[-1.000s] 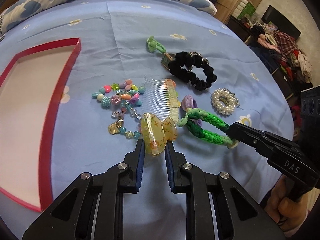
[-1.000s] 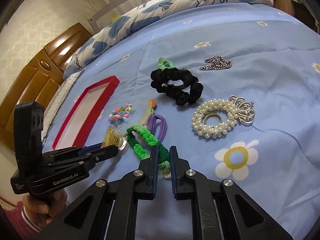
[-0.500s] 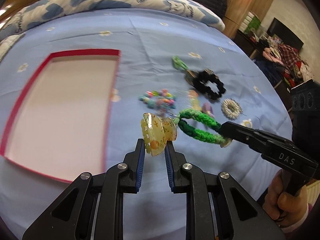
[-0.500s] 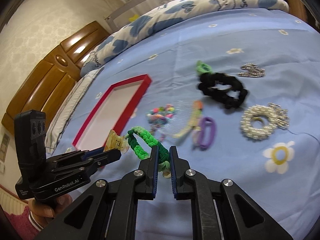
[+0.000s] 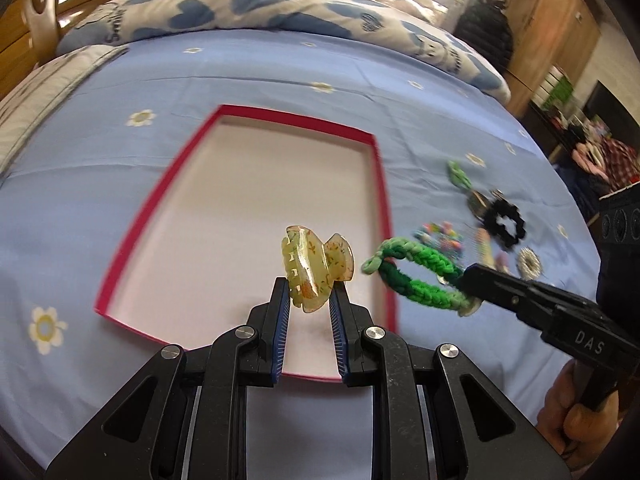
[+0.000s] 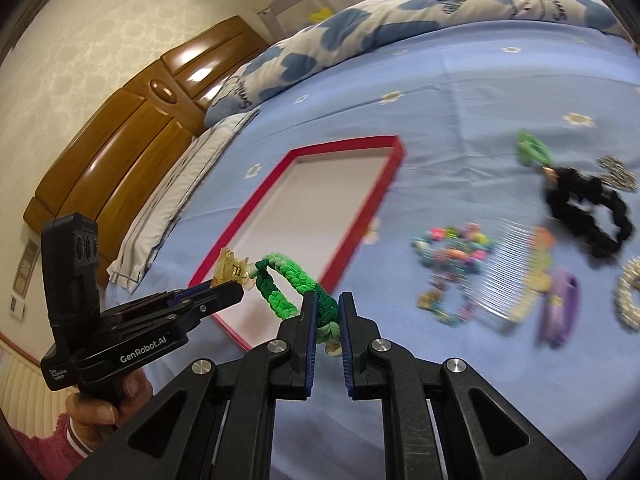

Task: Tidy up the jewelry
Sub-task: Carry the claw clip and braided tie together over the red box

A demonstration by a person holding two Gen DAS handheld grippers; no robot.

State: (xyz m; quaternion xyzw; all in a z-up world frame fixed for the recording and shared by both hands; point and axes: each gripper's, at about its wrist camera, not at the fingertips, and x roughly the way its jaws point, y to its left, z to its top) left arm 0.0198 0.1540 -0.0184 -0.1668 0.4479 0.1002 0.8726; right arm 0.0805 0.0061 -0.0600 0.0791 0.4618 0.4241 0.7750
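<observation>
Hanging mid-frame over the red-rimmed tray, left jaws clamp a glossy yellow clip, right jaws a braided green band.

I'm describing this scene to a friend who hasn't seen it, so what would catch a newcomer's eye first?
First, the two held pieces: a translucent yellow claw clip pinched in the left tool above the red-rimmed tray, and a green braided hair tie clamped in the right tool beside it. Next, the empty white tray on the blue flowered bedsheet, with the remaining jewelry scattered to its right.
</observation>
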